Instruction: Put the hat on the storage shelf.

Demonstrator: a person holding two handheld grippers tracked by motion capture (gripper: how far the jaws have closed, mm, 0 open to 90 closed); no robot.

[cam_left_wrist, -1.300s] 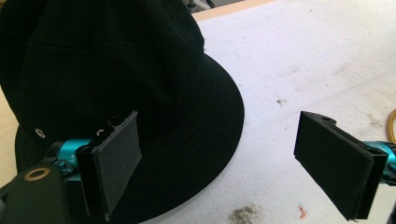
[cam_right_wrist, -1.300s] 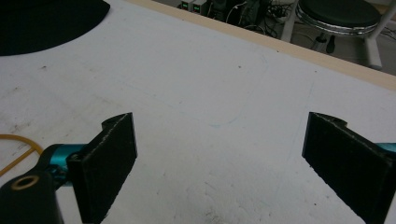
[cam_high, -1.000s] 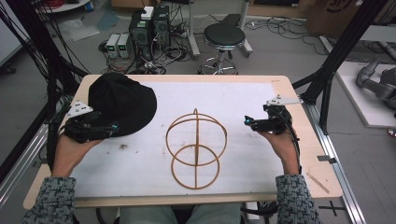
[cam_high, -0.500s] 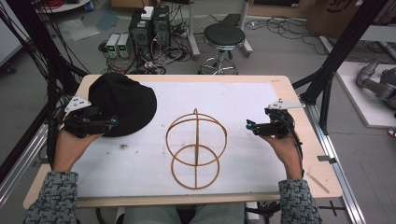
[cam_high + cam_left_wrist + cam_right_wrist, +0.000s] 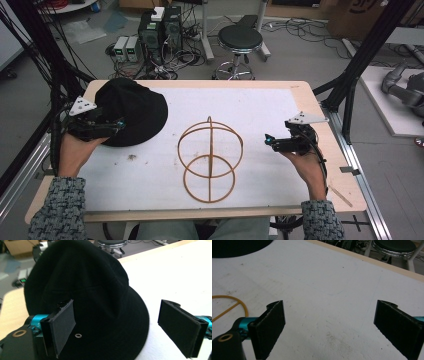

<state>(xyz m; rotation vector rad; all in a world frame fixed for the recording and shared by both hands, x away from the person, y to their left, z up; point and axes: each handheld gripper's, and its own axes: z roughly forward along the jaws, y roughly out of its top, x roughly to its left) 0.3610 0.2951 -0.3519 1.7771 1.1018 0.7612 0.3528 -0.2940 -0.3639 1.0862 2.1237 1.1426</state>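
Right then, the black hat [image 5: 132, 110] lay at the table's [image 5: 300, 90] far left corner, beside the wire stand [image 5: 210, 157]. My left gripper [image 5: 117, 327] gaped wide over its brim, holding nothing. I feared the soft brim might slip out. My right gripper [image 5: 332, 327] hung wide open, empty.

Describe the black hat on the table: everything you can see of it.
The black hat is a soft bucket hat of dark fabric, with a rounded crown and a drooping brim all round. A small metal eyelet sits in the crown's side. It lies brim down at the table's far left corner, on the white mat. The left gripper sits over its near-left edge, jaws open astride the brim; whether they touch it is unclear.
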